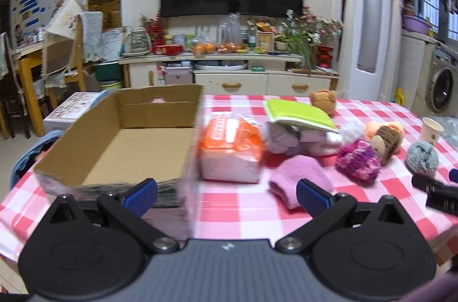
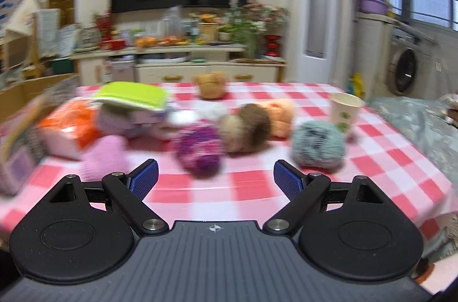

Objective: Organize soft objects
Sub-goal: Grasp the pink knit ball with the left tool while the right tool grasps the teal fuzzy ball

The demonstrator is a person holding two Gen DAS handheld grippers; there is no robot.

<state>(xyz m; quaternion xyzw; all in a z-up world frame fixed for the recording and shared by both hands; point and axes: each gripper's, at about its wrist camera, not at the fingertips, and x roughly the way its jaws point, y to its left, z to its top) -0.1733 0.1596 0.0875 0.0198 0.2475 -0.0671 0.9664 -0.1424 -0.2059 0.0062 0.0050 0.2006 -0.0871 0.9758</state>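
Note:
An open cardboard box point(image 1: 128, 141) sits at the table's left, a bit of pink showing at its back. Right of it lie an orange tissue pack point(image 1: 230, 150), a pink knit piece point(image 1: 297, 179), a green-topped bundle point(image 1: 297, 116), a purple pompom hat point(image 1: 357, 160), a doll point(image 1: 385, 139), a grey yarn ball point(image 1: 422, 157) and a brown plush point(image 1: 323, 100). My left gripper point(image 1: 226, 196) stands open and empty near the box's front corner. My right gripper point(image 2: 215, 179) is open and empty before the purple hat point(image 2: 200, 147) and grey ball point(image 2: 317, 144).
A paper cup point(image 2: 345, 111) stands at the right on the red-checked tablecloth point(image 2: 246, 182). The right gripper's tip point(image 1: 435, 189) shows at the left wrist view's right edge. Behind the table are a cluttered sideboard point(image 1: 229, 73), a television and a washing machine point(image 1: 440, 83).

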